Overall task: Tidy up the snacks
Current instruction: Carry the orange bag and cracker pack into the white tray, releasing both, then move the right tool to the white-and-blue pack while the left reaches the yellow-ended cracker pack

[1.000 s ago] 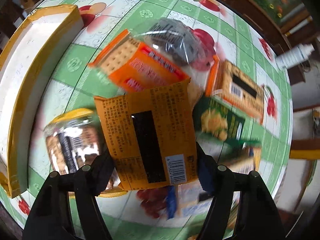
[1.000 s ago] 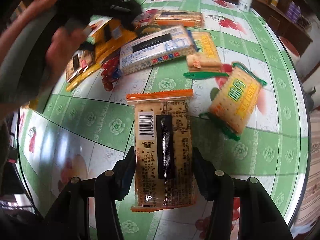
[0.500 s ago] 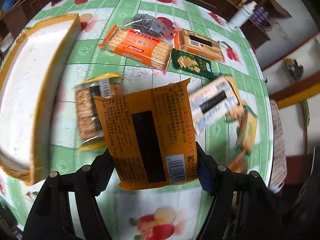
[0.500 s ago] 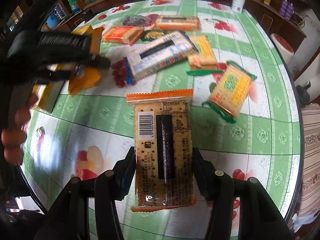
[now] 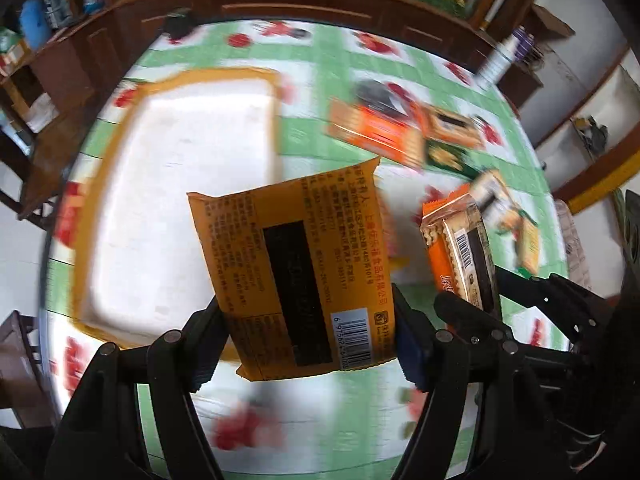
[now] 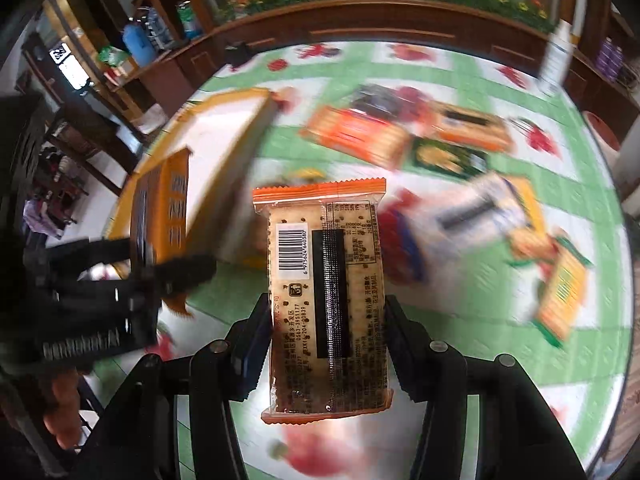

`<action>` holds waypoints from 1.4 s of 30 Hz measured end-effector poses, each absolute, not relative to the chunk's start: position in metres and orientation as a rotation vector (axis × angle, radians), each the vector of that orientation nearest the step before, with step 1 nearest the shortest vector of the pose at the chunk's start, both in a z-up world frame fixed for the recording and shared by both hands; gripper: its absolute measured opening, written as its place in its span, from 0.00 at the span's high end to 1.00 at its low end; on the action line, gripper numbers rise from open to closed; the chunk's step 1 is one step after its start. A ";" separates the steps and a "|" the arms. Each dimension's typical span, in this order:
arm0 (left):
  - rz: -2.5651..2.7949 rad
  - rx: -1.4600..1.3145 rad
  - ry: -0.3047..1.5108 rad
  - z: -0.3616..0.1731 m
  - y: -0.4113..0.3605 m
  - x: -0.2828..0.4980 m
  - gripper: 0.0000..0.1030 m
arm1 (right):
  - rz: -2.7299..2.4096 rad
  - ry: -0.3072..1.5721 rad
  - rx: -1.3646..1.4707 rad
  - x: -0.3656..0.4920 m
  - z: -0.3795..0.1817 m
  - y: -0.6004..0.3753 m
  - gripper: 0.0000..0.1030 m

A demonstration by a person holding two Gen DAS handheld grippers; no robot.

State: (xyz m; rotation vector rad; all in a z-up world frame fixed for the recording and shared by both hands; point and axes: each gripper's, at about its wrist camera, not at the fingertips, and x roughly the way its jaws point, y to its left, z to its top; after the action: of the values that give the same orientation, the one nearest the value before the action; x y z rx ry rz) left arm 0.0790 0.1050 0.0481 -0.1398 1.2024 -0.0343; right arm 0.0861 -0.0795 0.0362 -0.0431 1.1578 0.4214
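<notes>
Green-checked tablecloth (image 5: pixel 348 56) covers the round table, with a white, yellow-rimmed tray (image 5: pixel 276 116) at far left — nothing in it. Left gripper (image 5: pixel 308 344) clamps a yellow packet (image 5: pixel 296 276) above the tray; right gripper (image 6: pixel 324 344) pinches a clear cracker pack (image 6: pixel 324 292). Several snacks (image 6: pixel 356 136) lie loose at far right — sorting looks barely begun.

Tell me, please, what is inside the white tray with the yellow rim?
The white tray looks empty where its floor shows. The yellow snack pack held in the left gripper covers its near right part, so that corner cannot be checked.
</notes>
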 end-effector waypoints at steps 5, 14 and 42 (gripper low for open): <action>0.016 -0.120 1.202 0.049 0.162 0.104 0.30 | 0.486 1.161 -0.025 0.113 0.036 -0.022 0.47; 0.031 0.039 1.228 0.029 0.210 0.171 0.30 | 0.508 1.122 -0.009 0.181 0.035 0.065 0.47; 0.125 0.315 1.180 0.002 0.207 0.211 0.29 | 0.446 1.104 -0.039 0.245 0.016 0.107 0.46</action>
State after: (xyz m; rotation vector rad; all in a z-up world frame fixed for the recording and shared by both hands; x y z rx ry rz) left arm 0.2106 0.2074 0.0018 0.3153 1.1799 0.1253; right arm 0.2449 0.1066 0.0159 -0.0392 1.1039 0.4459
